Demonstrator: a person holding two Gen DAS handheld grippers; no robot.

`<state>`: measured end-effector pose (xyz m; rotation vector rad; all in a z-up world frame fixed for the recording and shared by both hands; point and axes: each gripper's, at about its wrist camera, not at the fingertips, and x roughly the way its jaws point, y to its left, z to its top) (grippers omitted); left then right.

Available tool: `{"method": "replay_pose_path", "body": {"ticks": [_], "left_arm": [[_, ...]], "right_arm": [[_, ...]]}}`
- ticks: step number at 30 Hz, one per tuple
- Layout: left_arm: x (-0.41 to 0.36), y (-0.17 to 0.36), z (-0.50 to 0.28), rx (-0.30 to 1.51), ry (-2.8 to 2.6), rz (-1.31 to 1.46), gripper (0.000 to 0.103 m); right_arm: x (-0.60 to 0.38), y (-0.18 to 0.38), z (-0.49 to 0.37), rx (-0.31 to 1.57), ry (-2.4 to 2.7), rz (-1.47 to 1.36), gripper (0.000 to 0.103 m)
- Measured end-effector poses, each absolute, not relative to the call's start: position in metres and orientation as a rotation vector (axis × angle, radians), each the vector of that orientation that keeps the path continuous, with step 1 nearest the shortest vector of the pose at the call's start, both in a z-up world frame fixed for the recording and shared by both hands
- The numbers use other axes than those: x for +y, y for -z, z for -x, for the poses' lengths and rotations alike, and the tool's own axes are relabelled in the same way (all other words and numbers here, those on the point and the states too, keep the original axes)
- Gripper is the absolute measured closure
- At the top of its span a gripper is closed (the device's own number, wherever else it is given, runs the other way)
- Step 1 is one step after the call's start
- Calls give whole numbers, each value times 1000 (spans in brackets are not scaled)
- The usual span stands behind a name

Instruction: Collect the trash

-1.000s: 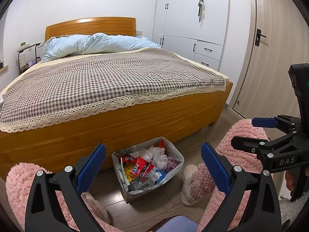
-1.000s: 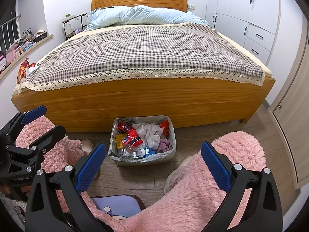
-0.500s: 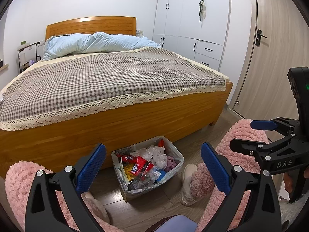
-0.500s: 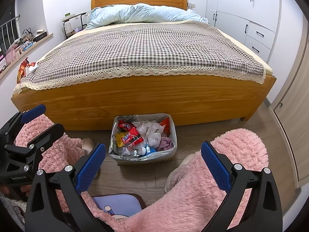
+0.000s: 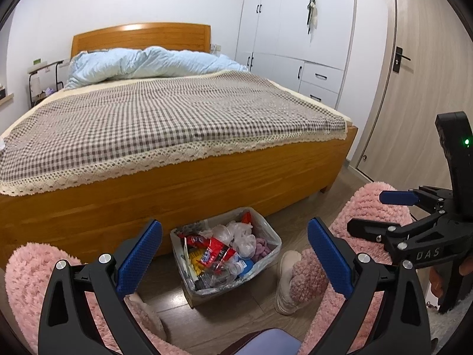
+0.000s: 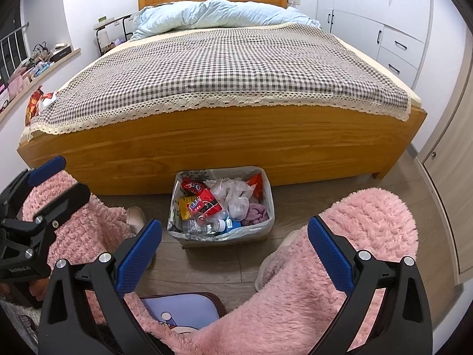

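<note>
A trash bin (image 5: 270, 261) lined with a clear bag stands on the wooden floor at the foot of the bed; it also shows in the right wrist view (image 6: 267, 222). It holds red snack wrappers (image 6: 201, 199), crumpled clear plastic (image 6: 233, 196), a plastic bottle and a purple cloth. My left gripper (image 5: 235, 253) is open and empty, held above and in front of the bin. My right gripper (image 6: 235, 251) is open and empty too, just short of the bin. Each gripper shows at the side of the other's view.
A wooden bed (image 6: 224, 145) with a checked cover stands behind the bin. Pink fluffy trouser legs (image 6: 340, 254) and slippers (image 5: 288, 281) flank the bin. A white wardrobe (image 5: 295, 29) and a door (image 5: 419, 68) are to the right. A snack bag (image 6: 32, 103) lies at the bed's left corner.
Both grippers have risen slightly and drawn a little toward the bin. Both stay open and empty.
</note>
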<state>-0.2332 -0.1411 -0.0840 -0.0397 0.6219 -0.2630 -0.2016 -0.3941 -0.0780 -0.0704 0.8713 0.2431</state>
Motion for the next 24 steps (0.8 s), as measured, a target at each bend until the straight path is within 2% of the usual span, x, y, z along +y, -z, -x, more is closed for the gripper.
{"method": "replay_pose_path", "body": {"ticks": [7,13,19,24], "left_arm": [[-124,92,214,651,255,108,8],[-96,72,156,606,212,104,8],[-38,33,33,558,45,98,8],[55,23,-103,666,-28,343,8]], "right_arm": [[-399,79,185,838,-242,58,8],[-407,64,134,746,-253,52,8],[-422,28,15,527,-201,144,8],[-453,17,-149,549,-188,-22,8]]}}
